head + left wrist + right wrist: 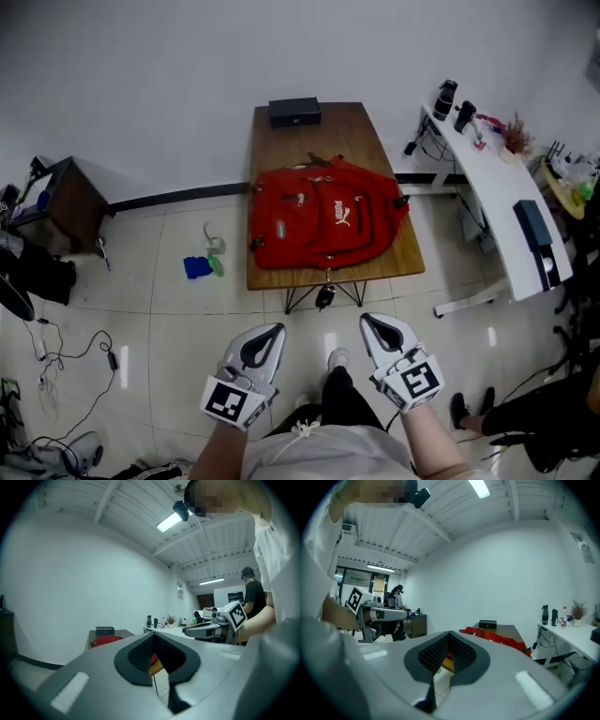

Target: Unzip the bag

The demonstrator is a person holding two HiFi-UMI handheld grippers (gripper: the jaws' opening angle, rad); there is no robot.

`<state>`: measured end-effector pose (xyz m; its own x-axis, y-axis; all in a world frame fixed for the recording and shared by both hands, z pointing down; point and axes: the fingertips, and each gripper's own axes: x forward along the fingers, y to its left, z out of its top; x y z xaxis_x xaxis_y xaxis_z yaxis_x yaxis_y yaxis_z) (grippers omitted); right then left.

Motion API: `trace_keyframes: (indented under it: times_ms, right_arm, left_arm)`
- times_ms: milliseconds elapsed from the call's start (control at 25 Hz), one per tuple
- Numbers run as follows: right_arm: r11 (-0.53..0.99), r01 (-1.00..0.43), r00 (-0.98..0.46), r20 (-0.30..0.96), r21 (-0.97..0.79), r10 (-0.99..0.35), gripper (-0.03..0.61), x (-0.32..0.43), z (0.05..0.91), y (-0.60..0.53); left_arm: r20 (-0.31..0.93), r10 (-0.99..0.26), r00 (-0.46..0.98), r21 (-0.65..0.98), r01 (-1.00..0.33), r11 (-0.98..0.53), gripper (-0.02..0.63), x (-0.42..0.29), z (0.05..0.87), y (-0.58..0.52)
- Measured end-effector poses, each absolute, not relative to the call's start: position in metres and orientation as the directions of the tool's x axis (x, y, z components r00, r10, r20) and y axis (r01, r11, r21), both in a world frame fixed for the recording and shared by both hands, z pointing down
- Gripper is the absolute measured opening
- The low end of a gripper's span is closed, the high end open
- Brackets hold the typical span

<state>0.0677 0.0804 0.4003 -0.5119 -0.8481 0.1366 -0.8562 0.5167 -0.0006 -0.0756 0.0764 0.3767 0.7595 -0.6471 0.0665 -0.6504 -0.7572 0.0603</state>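
As bag (pixel 323 217) spans table (pixel 328 127), side margins run slim.

Left tongs (pixel 275 332) and right tongs (pixel 369 323) hover side by side, jaws together.

Plain white wall (pixel 141 84) across the top of the head view, with a dark baseboard (pixel 178 197) running along its foot. Below it, pale glossy floor tiles (pixel 159 319) catch the light. Centre frame stands a wooden desk (pixel 356 127) on thin metal legs, a black box (pixel 294 112) at its far edge. At the right is a long white desk (pixel 497 202) with bottles on it, and at the left a dark cabinet (pixel 77 197). Cables (pixel 70 361) trail over the lower left floor. Up in the left gripper view, a strip light (pixel 168 522) glows among white ceiling beams.
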Motion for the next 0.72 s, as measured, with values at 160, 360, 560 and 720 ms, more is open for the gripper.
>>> trace_keyframes:
  times_ms: [160,360,560,720]
  right_arm:
    - [0.536,-0.844,-0.530,0.121,0.026,-0.839,0.008,0.054,0.396,0.111]
    - [0.549,-0.835,-0.540,0.141,0.029,-0.830,0.008,0.047,0.398,0.129]
    - [0.568,-0.822,-0.559,0.138,0.036,-0.818,0.008,0.044,0.393,0.136]
    - [0.574,-0.818,-0.564,0.152,0.031,-0.812,0.008,0.043,0.386,0.137]
  left_arm:
    - [0.004,-0.652,0.758,0.075,-0.650,-0.756,0.006,-0.087,0.367,0.111]
    - [-0.014,-0.655,0.755,0.078,-0.652,-0.754,0.006,-0.086,0.361,0.132]
    - [-0.022,-0.677,0.736,0.052,-0.675,-0.736,0.006,-0.077,0.352,0.139]
    - [-0.041,-0.703,0.710,0.058,-0.701,-0.711,0.006,-0.077,0.345,0.137]
